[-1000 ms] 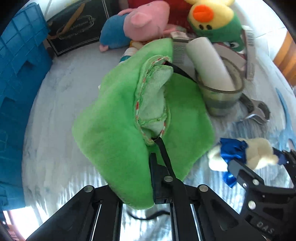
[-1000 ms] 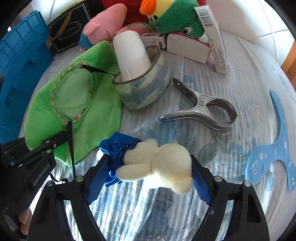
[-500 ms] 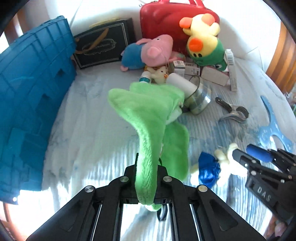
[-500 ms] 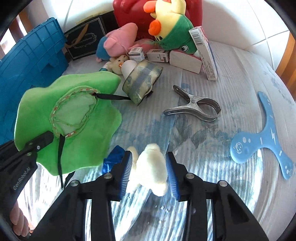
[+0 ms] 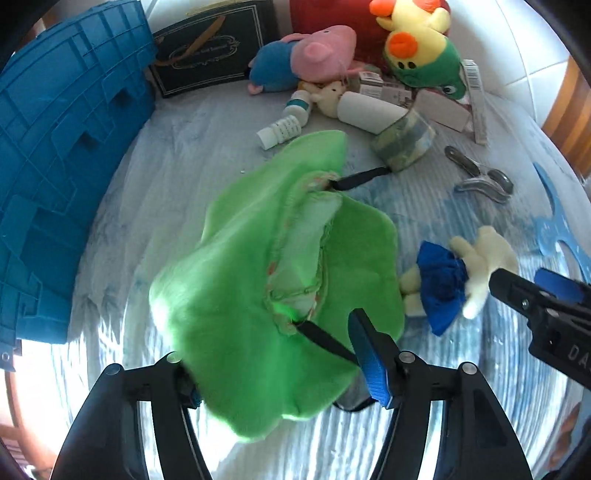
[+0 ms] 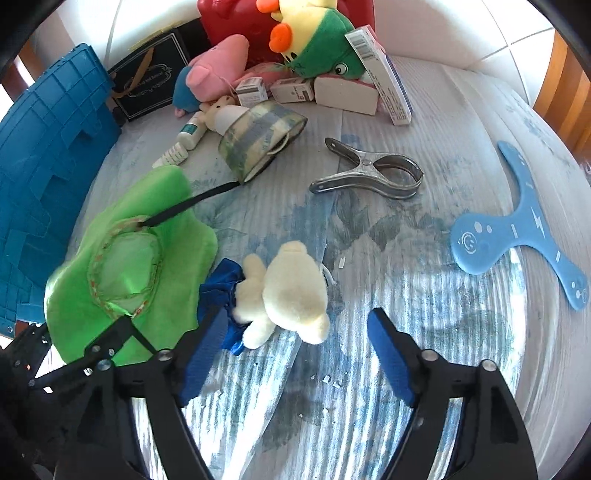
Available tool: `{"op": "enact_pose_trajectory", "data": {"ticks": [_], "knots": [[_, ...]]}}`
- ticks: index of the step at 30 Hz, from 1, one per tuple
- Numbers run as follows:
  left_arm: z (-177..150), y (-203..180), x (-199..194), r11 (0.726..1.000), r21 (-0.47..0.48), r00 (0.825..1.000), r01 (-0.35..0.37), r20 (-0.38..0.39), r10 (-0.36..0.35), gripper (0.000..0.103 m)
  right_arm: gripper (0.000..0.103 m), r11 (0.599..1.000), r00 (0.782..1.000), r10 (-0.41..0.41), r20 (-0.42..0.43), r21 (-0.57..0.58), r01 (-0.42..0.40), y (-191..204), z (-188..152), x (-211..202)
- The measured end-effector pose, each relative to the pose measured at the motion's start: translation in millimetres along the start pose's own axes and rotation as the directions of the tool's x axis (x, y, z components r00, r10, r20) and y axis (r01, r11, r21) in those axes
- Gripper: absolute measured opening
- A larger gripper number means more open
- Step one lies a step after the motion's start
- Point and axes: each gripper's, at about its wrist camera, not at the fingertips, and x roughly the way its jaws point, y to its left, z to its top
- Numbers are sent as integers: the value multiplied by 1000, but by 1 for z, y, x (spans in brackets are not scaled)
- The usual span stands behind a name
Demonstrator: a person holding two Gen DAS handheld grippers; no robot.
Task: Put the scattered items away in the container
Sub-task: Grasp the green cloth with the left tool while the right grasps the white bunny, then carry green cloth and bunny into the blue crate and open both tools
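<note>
Jaws of our left gripper point(image 5: 284, 373) stand wide apart at the bottom of the left wrist view, and the green fleece hat point(image 5: 258, 280) lies slumped between and just ahead of them on the pale patterned cloth surface point(image 5: 177, 173), its near edge draped over the space between the fingers. We cannot tell whether either pad touches it. A black strap point(image 5: 325, 338) from the hat runs up against the blue pad of one finger.

Our right gripper point(image 6: 291, 350) also stands wide open. The small cream plush toy in a blue dress point(image 6: 284, 291) lies just ahead of its jaws, nearer one finger, whose blue pad sits beside the dress; the other finger is well clear of it. The hat's brim touches the toy's dress.

Further out, a metal clip point(image 6: 369, 177) lies flat, and a light blue boomerang point(image 6: 517, 225) rests well apart from it near the edge of the view. A roll of patterned tape point(image 6: 258, 136) lies tipped on its side with a white cylinder point(image 5: 365, 109) poking through it, just beyond the hat.

The blue plastic crate point(image 5: 62, 166) stands along the other edge, beside the hat. At the back sit a pink pig plush point(image 5: 314, 51), a yellow and green duck plush point(image 5: 417, 48), small boxes point(image 6: 291, 90), two small bottles point(image 5: 288, 122), a dark gift box point(image 5: 214, 48) and a red bag point(image 6: 229, 22).
</note>
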Motion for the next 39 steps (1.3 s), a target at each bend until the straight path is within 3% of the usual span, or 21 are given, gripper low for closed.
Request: {"op": "enact_pose_trajectory", "data": {"ticks": [7,12,15,17,19,21,22,31,39], "knots": [[7,6,36,1000,-21,998,0,-66,-2,66,80,1000,999,12,-40,3,-12,6,11,30],[10,8,49,999,-36,997,24,-71,-26,66,89,1000,999,12,-53,2,-12,11,12,50],[9,7,49,998,-27,996,60,-65,-62,50,89,1000,999,-8,-41,-15,7,17,11,57],[8,5,45,998,-15,996,66,-58,-67,33,88,999,1000,-22,-14,-48,21,23,12,56],[6,3,40,998,0,997,65,-44,-65,24,80,998,1000,-22,5,-61,23,28,10,49],[5,4,33,998,3,998,61,-30,-61,16,75,997,999,-23,24,-74,24,32,9,42],[4,5,28,998,4,998,59,-17,-58,14,64,996,999,-23,33,-80,25,34,8,39],[9,22,-39,998,16,991,67,118,-68,11,63,991,992,-18,122,-132,35,53,3,4],[12,53,-118,998,29,961,52,271,-58,11,63,990,966,5,260,-138,32,82,-2,-70]]}}
